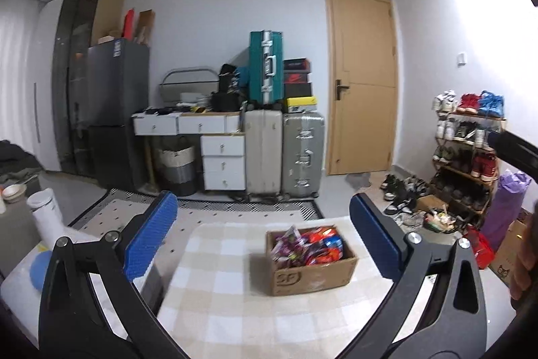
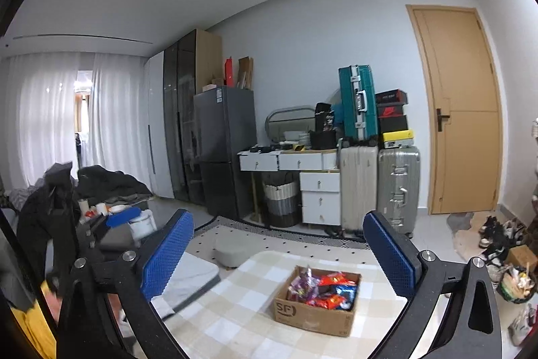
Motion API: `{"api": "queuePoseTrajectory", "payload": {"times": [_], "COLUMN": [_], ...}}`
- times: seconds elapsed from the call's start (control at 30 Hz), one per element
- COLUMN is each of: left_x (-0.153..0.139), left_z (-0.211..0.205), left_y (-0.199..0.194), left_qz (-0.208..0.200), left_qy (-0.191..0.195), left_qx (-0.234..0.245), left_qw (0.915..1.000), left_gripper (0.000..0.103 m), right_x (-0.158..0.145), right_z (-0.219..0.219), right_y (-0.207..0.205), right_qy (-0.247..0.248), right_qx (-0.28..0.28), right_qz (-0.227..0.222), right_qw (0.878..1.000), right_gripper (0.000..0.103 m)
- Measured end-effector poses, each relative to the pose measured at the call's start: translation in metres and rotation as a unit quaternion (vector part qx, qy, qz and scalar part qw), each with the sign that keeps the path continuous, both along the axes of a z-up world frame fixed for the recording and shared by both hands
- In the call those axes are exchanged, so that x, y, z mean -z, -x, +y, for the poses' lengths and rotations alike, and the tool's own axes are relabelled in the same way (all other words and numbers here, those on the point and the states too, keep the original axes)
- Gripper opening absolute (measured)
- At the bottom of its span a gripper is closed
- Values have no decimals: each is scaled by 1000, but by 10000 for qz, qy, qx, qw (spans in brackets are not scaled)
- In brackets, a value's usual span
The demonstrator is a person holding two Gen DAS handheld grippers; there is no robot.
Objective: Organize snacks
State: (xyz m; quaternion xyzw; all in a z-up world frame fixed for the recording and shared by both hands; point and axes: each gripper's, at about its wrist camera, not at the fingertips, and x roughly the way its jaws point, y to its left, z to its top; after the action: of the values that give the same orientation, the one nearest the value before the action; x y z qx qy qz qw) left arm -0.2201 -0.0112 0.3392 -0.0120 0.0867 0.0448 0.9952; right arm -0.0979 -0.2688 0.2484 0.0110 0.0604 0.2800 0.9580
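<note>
A brown cardboard box (image 1: pixel 312 275) full of red, purple and blue snack packets (image 1: pixel 307 246) stands on a table with a beige checked cloth (image 1: pixel 228 298). It also shows in the right wrist view (image 2: pixel 312 315), with the packets (image 2: pixel 324 290) inside. My left gripper (image 1: pixel 264 232) is open and empty, held above the table in front of the box. My right gripper (image 2: pixel 279 253) is open and empty, also above the table short of the box. Part of the right gripper's black arm (image 1: pixel 514 153) shows at the right edge of the left wrist view.
Beyond the table lie a patterned rug (image 1: pixel 215 211), a white drawer desk (image 1: pixel 208 137), stacked suitcases (image 1: pixel 285 153), a fridge (image 1: pixel 117 110) and a wooden door (image 1: pixel 361 83). A shoe rack (image 1: pixel 467 157) stands right. A white cup (image 1: pixel 47 214) and side table are at the left.
</note>
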Motion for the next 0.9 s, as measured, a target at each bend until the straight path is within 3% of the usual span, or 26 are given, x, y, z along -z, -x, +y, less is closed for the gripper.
{"api": "queuePoseTrajectory", "payload": {"times": [0.17,0.23,0.3,0.43,0.9], "left_x": [24,37,50,74,161], "left_z": [22,27,33,47,36], "left_y": [18,18,6,-13,-86], "left_qz": [62,112,179,308,537], "left_qy": [277,129,-38,246,212], "left_qx": [-74,-281,-577,-474,-257], "left_qw": [9996,9995,9982,9981,9980], "left_gripper": [102,102,102,102,102], "right_x": [38,51,65,94,183], "right_z": [-12,-17,-21,-23,-13], "right_y": [25,30,36,38,-38], "right_qy": [215,240,275,513,601], "right_qx": [329,429,613,729,629], "right_qz": [-108,-138,-196,-308,153], "right_qw": [9992,9987,9975,9955,9961], "right_gripper": [102,102,102,103,102]}}
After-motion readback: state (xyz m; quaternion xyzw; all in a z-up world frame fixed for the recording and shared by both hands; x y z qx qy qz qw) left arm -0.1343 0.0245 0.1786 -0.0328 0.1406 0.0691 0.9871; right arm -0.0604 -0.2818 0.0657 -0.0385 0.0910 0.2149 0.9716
